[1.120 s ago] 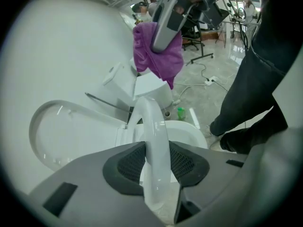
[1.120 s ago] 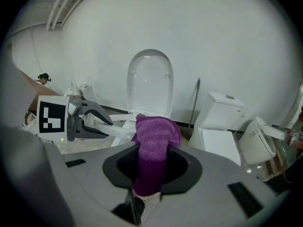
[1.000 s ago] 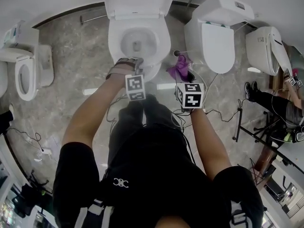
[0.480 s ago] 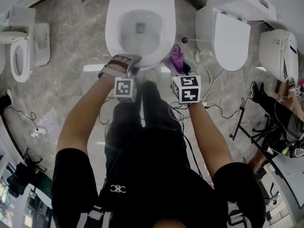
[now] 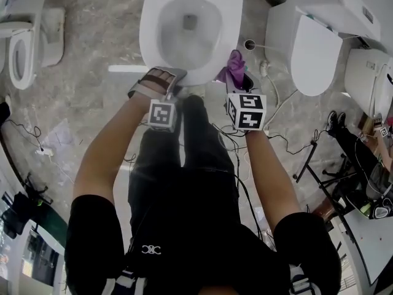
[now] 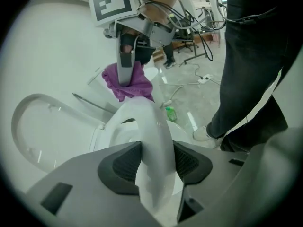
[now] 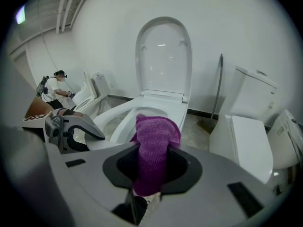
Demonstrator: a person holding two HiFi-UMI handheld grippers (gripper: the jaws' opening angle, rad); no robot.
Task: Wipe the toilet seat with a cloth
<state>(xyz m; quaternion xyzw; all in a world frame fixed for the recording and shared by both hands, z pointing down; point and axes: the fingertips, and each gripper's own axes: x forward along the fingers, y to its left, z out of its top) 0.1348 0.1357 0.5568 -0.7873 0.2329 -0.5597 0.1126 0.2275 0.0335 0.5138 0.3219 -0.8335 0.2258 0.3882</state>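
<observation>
So the purple cloth [image 7: 154, 145] is bunched up in my right gripper [image 7: 152, 167]. The jaws are clamped on its middle, with the top end flopping out in front and the rest hanging below. It's sitting just off the front right corner of the toilet, right beside the rim and not on it.

The toilet seat [image 6: 151, 126] is in my left gripper [image 6: 154, 167]. The front curve of the white ring runs straight up between the jaws, and both pads look to be against it. These jaws have just been opening a bit wider, with the seat between them the whole way. From that side I can see my right gripper just past the seat, cloth dangling from it.

The lid [image 7: 163, 56] is standing upright against the wall. From the head view both marker cubes [image 5: 247, 110] are near the front of the bowl. There's another toilet [image 5: 313, 48] close on the right, one more [image 5: 21, 48] off to the left, and cables [image 5: 285, 146] trailing over the stone floor [image 5: 98, 60].
</observation>
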